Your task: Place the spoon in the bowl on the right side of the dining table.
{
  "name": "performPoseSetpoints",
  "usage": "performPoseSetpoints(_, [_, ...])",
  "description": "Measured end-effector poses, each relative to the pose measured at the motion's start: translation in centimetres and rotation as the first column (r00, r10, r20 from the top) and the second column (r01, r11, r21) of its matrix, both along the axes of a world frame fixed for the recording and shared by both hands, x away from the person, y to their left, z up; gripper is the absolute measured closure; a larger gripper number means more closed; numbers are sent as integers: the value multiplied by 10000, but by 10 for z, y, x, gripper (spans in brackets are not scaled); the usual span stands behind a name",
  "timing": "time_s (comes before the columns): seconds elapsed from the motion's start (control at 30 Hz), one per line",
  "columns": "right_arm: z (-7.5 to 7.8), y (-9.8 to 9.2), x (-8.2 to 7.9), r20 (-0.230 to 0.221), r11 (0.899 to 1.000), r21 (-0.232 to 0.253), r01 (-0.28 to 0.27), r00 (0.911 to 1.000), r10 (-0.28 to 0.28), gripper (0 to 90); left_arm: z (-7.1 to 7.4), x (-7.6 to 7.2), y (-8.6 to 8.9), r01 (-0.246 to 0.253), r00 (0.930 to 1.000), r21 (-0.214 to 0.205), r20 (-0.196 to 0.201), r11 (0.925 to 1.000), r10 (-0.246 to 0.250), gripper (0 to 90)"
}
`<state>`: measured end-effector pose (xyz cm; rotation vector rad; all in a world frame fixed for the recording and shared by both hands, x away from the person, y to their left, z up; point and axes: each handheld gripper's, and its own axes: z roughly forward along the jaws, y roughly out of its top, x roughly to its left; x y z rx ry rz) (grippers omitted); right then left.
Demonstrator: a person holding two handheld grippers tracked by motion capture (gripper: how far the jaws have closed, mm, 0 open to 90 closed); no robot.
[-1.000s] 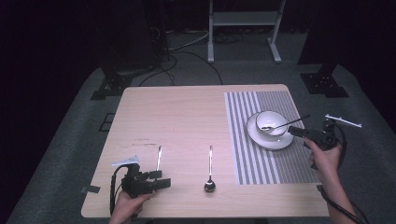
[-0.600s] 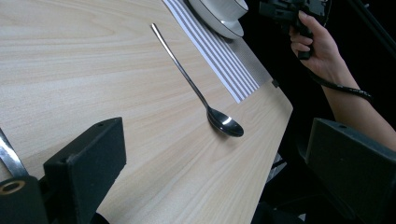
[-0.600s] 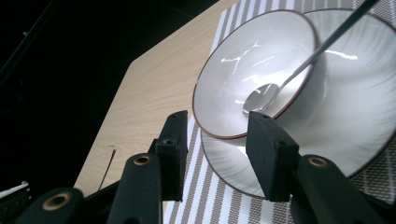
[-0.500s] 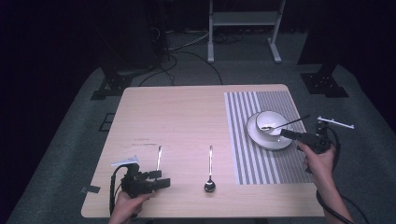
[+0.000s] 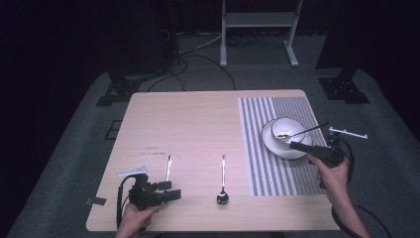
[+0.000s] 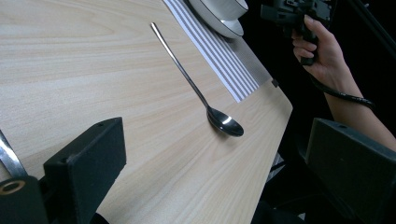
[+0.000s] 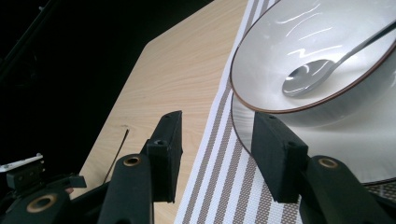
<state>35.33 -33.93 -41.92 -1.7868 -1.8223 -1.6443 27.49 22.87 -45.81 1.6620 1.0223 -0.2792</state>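
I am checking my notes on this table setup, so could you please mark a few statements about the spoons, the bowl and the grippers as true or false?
1. A spoon rests inside the bowl. True.
2. The bowl sits on bare wood. False: it stands on a plate on the striped mat.
3. The right gripper grips a spoon. False: its jaws are open with nothing between them.
4. A spoon lies on the wooden table left of the mat. True.
5. The left gripper is above the bowl. False: it is near the table's front left.
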Motion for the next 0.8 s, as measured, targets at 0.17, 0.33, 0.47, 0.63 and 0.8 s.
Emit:
performPoseSetpoints(0.17, [1, 6, -4, 47, 9998, 24, -173, 9998, 173, 514, 1, -1, 0, -18, 10000, -39, 24, 10000, 18, 36])
performPoseSetpoints(0.33, [2, 13, -8, 163, 9993, 4, -367, 9992, 367, 513, 1, -1, 1, -15, 10000, -30, 42, 10000, 15, 36])
performPoseSetpoints(0.47, [2, 20, -10, 189, 9984, -15, -558, 9983, 558, 511, 1, -1, 1, -24, 10000, -39, 46, 10000, 24, 36])
performPoseSetpoints(0.63, [0, 29, -13, 236, 9970, -76, -770, 9967, 772, 505, 1, -1, 2, -20, 10000, -16, 67, 10000, 20, 36])
performPoseSetpoints(0.8, [0, 36, -17, 413, 9950, -283, -961, 9944, 972, 499, 1, -1, 3, 1, 10000, 10, 82, 10000, -1, 36])
